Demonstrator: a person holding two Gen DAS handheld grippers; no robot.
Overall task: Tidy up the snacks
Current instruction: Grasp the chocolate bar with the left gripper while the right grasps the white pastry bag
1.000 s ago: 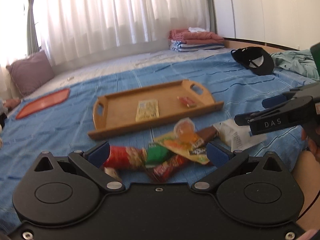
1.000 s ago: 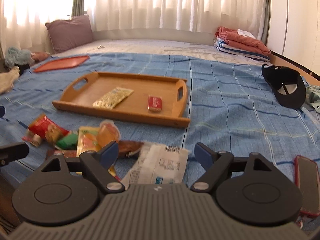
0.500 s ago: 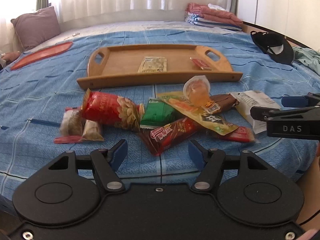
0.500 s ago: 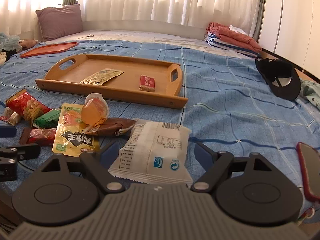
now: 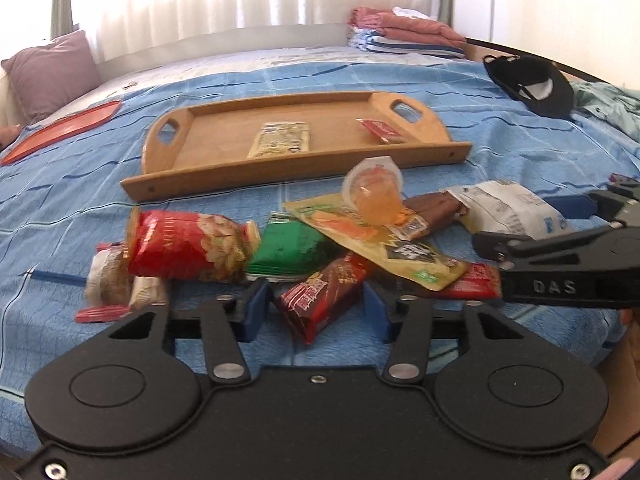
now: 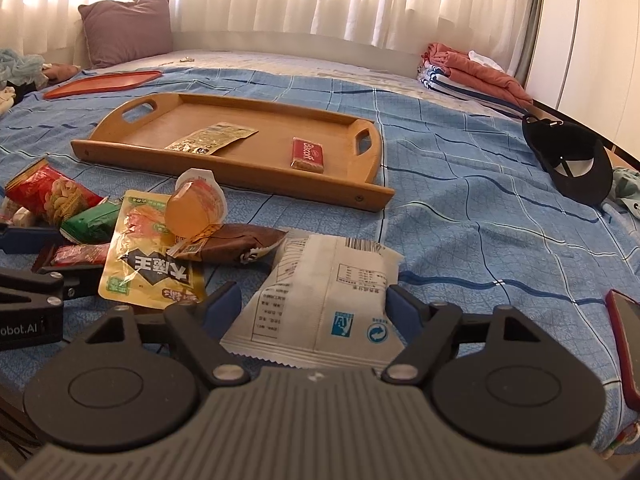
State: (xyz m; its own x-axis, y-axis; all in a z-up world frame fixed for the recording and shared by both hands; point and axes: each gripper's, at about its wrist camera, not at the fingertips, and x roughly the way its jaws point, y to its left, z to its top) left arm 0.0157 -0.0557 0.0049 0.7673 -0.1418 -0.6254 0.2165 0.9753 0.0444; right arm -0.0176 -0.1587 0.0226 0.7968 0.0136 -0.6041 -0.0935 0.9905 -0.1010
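Observation:
A wooden tray (image 5: 224, 176) (image 6: 132, 148) lies on the blue bedspread and holds a yellow packet (image 5: 280, 140) (image 6: 212, 138) and a red biscuit pack (image 5: 380, 130) (image 6: 307, 153). In front of it is a heap of snacks: a red nut bag (image 5: 184, 246), a green packet (image 5: 288, 250), a jelly cup (image 5: 374, 192) (image 6: 196, 208) on a yellow pouch (image 6: 148, 264). My left gripper (image 5: 316, 308) is open, its pads either side of a dark red bar (image 5: 324, 296). My right gripper (image 6: 314, 306) is open around a white packet (image 6: 320, 292).
A black cap (image 6: 572, 160) lies at the right. Folded clothes (image 6: 472, 72) and a purple pillow (image 6: 124, 30) are at the far edge. An orange lid (image 6: 100, 82) lies far left. A red phone (image 6: 626, 344) lies near the right gripper.
Both grippers have moved forward and lower onto the heap: the left one now straddles the dark red bar, the right one the white packet.

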